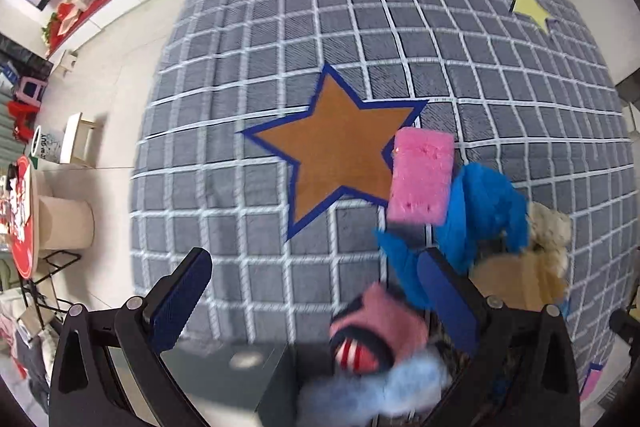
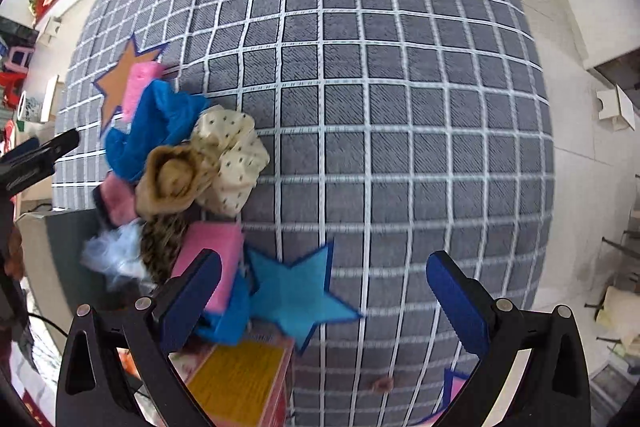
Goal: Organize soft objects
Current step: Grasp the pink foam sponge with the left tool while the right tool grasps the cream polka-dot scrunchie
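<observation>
Soft fabric pile point(image 2: 180, 163) lies on the rug point(image 2: 400, 107) at nine o'clock, probably gathered for sorting. Left gripper point(image 1: 316, 291) and right gripper point(image 2: 324, 287) are both spread wide, holding nothing.

Grey grid rug point(image 1: 248, 187) w/ stars; yellow box point(image 2: 244, 379) nr edge.

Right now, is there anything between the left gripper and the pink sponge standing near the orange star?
Yes. A pink slipper lies between the open left gripper's fingers, and blue cloth bunches beside the pink sponge.
</observation>
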Available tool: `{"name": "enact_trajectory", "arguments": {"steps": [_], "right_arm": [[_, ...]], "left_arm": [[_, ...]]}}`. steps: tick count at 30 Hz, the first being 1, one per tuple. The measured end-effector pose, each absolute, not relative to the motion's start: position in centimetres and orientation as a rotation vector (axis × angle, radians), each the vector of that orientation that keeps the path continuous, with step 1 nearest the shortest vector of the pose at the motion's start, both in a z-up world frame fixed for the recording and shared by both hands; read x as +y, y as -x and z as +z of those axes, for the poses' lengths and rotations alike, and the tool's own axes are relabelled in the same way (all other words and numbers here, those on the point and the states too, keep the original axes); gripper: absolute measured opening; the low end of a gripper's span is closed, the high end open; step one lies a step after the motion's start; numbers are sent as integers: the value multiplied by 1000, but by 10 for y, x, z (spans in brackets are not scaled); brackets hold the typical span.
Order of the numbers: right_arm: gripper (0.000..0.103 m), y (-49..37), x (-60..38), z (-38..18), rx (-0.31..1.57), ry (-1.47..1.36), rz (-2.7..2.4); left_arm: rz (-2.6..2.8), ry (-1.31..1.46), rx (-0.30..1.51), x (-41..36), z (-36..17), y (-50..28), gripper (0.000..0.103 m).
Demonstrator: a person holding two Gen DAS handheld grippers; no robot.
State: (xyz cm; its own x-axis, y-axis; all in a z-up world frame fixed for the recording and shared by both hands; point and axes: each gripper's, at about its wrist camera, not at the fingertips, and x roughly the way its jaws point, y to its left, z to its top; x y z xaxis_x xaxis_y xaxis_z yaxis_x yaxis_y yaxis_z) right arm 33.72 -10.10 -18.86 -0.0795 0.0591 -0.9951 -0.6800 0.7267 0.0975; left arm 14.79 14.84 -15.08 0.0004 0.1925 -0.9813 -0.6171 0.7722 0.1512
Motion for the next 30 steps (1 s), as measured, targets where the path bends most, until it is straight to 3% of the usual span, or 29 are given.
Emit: {"name": "enact_trajectory", "arguments": {"steps": [11,16,19,25,30], "right_arm": [[103,-342,-33,-245,1533,589,753],[103,-353,-27,-269,1545,620,676],[103,-376,-52,-267,1531,594,562],[103,-415,-107,-243,1532,467,478],[103,-415,-100,-220,1525,417,566]], "left_arm": [[575,430,1450,150,-214,-202,103],[715,352,1403,164,-213,-196,103],[778,307,1456,185,-221,-185,103],[619,454,1367,204,-196,-174,103],[544,371,1437,192,-224,-204,103]]}}
